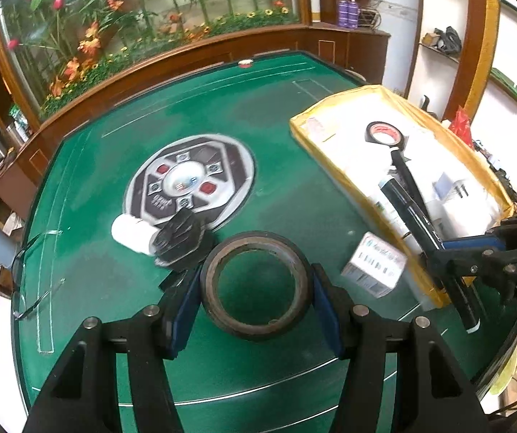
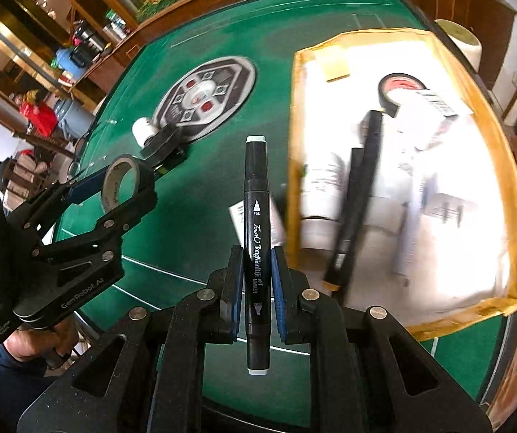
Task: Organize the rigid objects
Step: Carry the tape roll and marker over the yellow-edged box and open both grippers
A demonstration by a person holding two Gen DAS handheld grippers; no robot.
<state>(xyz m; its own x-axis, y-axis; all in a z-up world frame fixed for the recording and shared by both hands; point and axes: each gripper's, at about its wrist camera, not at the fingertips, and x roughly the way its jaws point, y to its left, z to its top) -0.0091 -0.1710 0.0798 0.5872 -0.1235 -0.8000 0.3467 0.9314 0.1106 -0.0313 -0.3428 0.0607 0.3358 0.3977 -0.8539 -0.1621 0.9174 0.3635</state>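
My left gripper (image 1: 256, 285) is shut on a black tape roll (image 1: 254, 332), held above the green table (image 1: 96, 252); the right wrist view shows this gripper (image 2: 125, 187) and the roll (image 2: 144, 176) at the left. My right gripper (image 2: 256, 270) is shut on a black art marker (image 2: 256, 216) that points forward. It appears in the left wrist view as the right gripper (image 1: 442, 249) with the marker (image 1: 413, 216) near the box edge. A yellow-rimmed cardboard box (image 1: 330, 144) (image 2: 294, 144) holds another tape roll (image 1: 382, 131) and a long black tool (image 2: 359, 195).
A small white carton (image 1: 373, 267) lies on the table beside the box. A white cylinder with a black end (image 1: 132, 232) rests by the round centre panel (image 1: 189, 184). A wooden ledge with a flower display (image 1: 114, 36) borders the far side. A hand (image 2: 31, 342) grips the left tool.
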